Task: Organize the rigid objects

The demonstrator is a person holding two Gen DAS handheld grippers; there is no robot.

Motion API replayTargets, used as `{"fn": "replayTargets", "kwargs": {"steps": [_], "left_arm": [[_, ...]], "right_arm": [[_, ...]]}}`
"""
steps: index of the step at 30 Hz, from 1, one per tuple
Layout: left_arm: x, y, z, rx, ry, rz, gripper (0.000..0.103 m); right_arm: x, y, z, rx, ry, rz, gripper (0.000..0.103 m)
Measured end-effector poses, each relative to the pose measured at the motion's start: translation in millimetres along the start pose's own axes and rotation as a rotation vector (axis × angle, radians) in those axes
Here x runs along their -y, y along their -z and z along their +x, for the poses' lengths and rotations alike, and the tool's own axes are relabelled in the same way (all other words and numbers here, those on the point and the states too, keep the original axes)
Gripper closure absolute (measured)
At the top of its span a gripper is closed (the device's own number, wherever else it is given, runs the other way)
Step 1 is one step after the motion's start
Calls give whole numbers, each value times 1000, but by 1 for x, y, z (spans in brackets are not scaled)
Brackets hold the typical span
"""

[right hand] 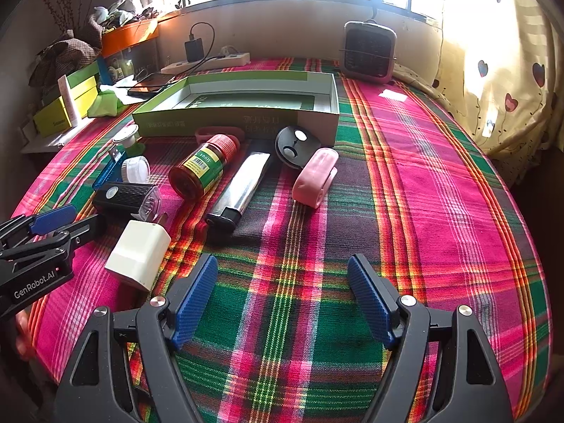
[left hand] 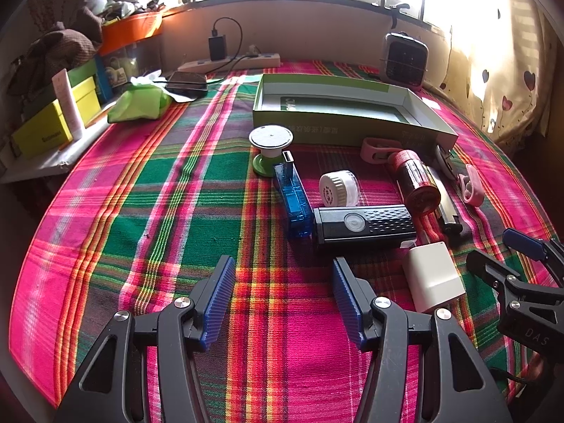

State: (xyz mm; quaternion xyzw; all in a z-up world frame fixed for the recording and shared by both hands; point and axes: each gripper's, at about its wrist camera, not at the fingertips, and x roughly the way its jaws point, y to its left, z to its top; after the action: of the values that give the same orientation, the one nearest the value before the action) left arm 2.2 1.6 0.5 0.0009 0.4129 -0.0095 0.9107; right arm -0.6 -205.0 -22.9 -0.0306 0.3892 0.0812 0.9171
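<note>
An open green box [left hand: 338, 120] [right hand: 243, 120] lies on the plaid cloth. In front of it lie a blue USB device [left hand: 294, 201], a white jar [left hand: 338, 187], a black bike light [left hand: 365, 225] [right hand: 127, 197], a red-capped bottle [left hand: 417, 183] [right hand: 202, 169], a silver lighter [right hand: 243, 187], a pink clip [right hand: 315, 178], a black round clip [right hand: 296, 144], a white charger block [left hand: 433, 276] [right hand: 139, 255] and a green-and-white spool [left hand: 269, 144]. My left gripper [left hand: 283, 298] is open and empty, near the charger. My right gripper [right hand: 282, 296] is open and empty, over bare cloth.
A small fan heater [right hand: 368, 51] stands at the back right. A power strip [left hand: 229, 63] with a charger, a phone [left hand: 187, 83], a green cloth [left hand: 139, 104] and yellow boxes [left hand: 53, 123] sit at the back left. A curtain [right hand: 500, 70] hangs on the right.
</note>
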Motion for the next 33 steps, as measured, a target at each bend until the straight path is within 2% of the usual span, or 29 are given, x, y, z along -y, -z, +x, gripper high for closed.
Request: {"fn": "replayTargets", "kwargs": {"steps": [9, 17, 33], "left_arm": [[-15, -11, 6, -20, 46, -17, 48], [-22, -20, 5, -20, 125, -49, 48], [-21, -47, 21, -15, 108, -42, 48]], "right_arm": [[34, -13, 6, -30, 24, 89, 26], [34, -36, 14, -23, 3, 90, 26], [45, -57, 36, -62, 53, 105, 26]]}}
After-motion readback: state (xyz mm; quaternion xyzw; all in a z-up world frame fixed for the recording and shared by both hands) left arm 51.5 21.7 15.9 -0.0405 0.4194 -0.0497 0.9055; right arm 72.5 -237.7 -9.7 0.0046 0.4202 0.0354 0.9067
